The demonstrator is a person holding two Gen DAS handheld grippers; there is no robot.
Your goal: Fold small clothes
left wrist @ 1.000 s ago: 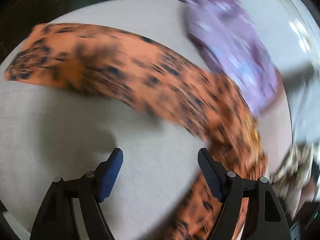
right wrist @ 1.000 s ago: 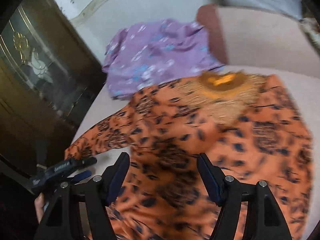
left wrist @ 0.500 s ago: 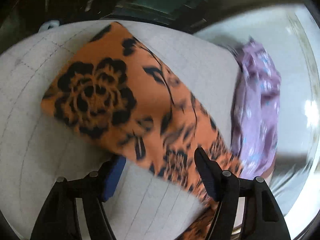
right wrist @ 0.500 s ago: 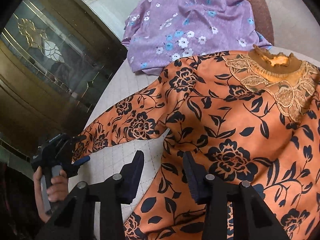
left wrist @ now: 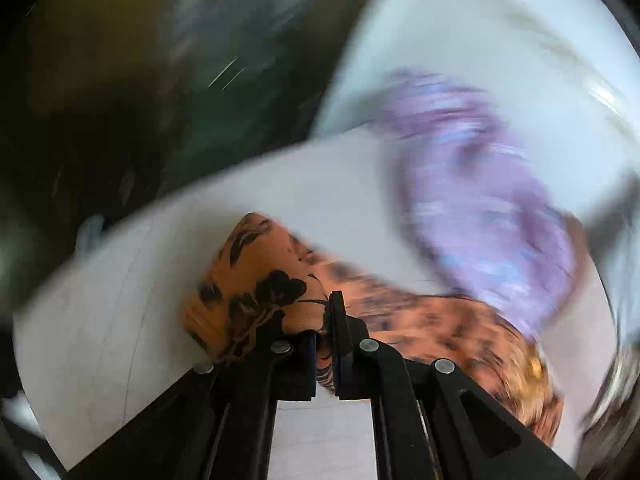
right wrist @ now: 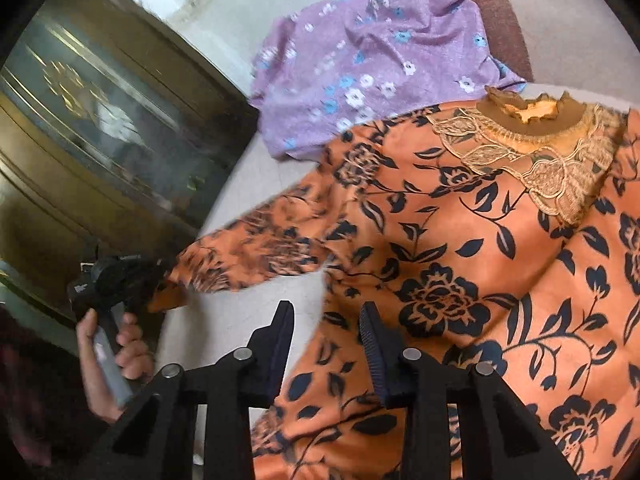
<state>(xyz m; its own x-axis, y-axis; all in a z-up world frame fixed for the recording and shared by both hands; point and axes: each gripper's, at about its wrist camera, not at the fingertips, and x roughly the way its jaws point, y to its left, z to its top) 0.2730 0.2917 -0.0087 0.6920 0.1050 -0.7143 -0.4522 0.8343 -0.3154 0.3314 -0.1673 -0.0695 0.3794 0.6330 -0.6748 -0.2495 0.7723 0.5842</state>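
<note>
A big dark wooden cabinet [right wrist: 100,140] stands at the side. It has a glass door [right wrist: 88,104] with a gold pattern on it. Right beside the cabinet is a pale gray bench [right wrist: 256,172] with thin grid lines. Farther from the cabinet, at the bench's back, is a reddish-brown cushion [right wrist: 496,12].

I count two garments on the pale surface [right wrist: 256,168], one orange black-flowered top [right wrist: 480,264] and one purple blue-and-white-flowered piece [right wrist: 360,64], plus my own two grippers, the left gripper [left wrist: 325,344] and the right gripper [right wrist: 326,336], and one dark glass-fronted cabinet [right wrist: 88,112].
</note>
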